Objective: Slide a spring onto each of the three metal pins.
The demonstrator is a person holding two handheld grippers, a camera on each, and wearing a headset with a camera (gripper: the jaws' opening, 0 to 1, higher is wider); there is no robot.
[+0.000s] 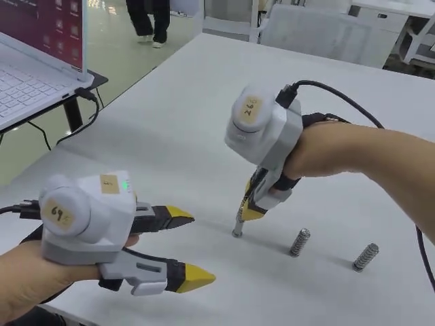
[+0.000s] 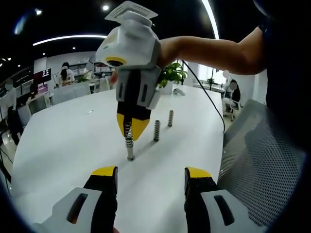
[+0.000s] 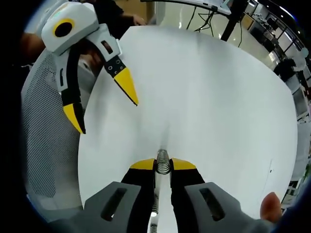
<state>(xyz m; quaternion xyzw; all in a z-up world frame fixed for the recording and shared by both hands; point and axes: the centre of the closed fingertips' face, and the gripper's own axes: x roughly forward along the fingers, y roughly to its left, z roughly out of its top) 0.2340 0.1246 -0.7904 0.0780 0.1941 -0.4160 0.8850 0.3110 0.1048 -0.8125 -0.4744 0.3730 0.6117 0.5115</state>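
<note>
My right gripper points down at the white table, shut on a small metal spring. The spring hangs partly over a bare metal pin that stands upright on the table. The same pin shows below the yellow tips. To its right stand two more pins that carry springs, one near and one farther. My left gripper hovers open at the lower left, a hand's width from the pin, with nothing between its jaws. It appears again open.
A laptop on a black stand sits off the table's far left, with a cable hanging down. A grey mesh chair stands beside the table. A person's legs show at the far end. People sit at distant desks.
</note>
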